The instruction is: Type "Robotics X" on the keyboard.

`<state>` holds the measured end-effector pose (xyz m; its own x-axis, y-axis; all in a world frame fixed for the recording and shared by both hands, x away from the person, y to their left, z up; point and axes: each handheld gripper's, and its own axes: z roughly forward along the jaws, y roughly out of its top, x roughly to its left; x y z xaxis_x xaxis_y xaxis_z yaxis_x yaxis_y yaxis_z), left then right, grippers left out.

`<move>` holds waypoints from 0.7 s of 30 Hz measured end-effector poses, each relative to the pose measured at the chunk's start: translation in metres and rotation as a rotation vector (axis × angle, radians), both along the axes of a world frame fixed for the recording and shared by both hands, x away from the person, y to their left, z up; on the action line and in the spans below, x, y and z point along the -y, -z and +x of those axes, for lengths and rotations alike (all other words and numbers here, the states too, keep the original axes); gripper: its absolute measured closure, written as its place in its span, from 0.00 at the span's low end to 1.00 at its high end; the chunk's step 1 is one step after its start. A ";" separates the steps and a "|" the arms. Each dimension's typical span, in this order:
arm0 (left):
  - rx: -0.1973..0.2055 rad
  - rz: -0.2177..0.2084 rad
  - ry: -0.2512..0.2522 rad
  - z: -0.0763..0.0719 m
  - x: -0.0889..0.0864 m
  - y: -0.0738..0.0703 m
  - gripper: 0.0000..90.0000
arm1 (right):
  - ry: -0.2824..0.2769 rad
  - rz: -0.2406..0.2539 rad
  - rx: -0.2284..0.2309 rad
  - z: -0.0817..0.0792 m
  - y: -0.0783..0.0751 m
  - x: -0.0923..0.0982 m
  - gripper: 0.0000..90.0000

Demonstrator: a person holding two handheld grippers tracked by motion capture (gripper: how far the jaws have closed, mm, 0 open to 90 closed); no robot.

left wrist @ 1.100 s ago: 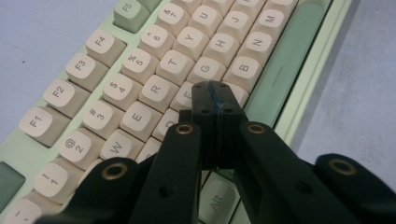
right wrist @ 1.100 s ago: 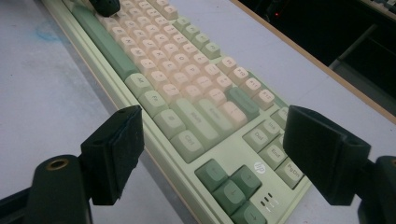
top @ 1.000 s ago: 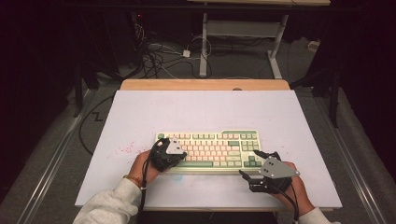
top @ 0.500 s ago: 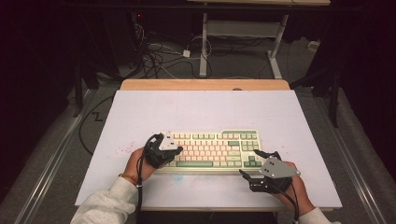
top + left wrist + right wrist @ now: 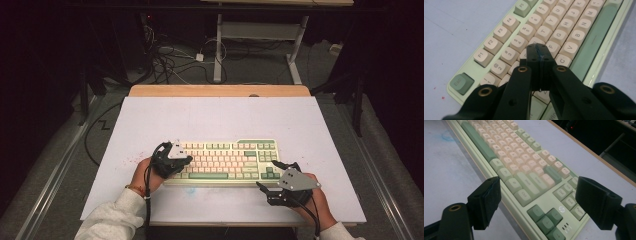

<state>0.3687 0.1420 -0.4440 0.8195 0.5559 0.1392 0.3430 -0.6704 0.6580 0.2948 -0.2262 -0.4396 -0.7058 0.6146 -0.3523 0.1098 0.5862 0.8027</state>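
The left gripper [image 5: 176, 161], jaws clenched on nothing, is hovering over the keyboard [image 5: 225, 161] (its left end); the right gripper [image 5: 280, 182], jaws released, is sitting off its right corner.

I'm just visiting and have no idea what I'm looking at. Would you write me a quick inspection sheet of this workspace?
Surface: white board on a wooden table, with faint red specks and a bluish smudge near the front.
Job's things: pale green keyboard with cream and green keys, lying flat.
Clutter: nothing seen.
Grippers: left tool shut, its tips over the letter keys at the keyboard's left end; right tool open, at the keyboard's right end near the arrow keys, holding nothing.
Cables: a black cable trails from the left tool; loose cords on the floor behind.
Surroundings: dark room, a white desk frame beyond the table.
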 end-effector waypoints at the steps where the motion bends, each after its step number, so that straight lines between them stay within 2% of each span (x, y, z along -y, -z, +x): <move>1: -0.002 0.003 -0.001 0.001 -0.001 0.001 0.97 | 0.000 0.000 0.001 0.000 0.000 0.000 0.24; 15: -0.012 0.020 -0.001 0.002 0.000 0.006 0.95 | -0.006 -0.020 0.008 0.000 0.000 -0.001 0.25; 17: -0.031 0.017 -0.002 0.002 0.000 0.009 0.97 | -0.007 -0.020 0.004 0.000 0.001 -0.001 0.25; 18: -0.019 0.009 -0.008 0.001 0.001 0.010 0.97 | -0.010 -0.022 0.004 0.000 0.001 -0.001 0.25; 21: -0.003 0.029 -0.003 -0.001 0.002 0.007 0.97 | -0.014 -0.023 0.006 -0.001 0.001 -0.001 0.25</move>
<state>0.3679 0.1404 -0.4513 0.8182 0.5542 0.1531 0.3471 -0.6884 0.6370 0.2943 -0.2251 -0.4402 -0.7121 0.5965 -0.3702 0.0967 0.6057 0.7898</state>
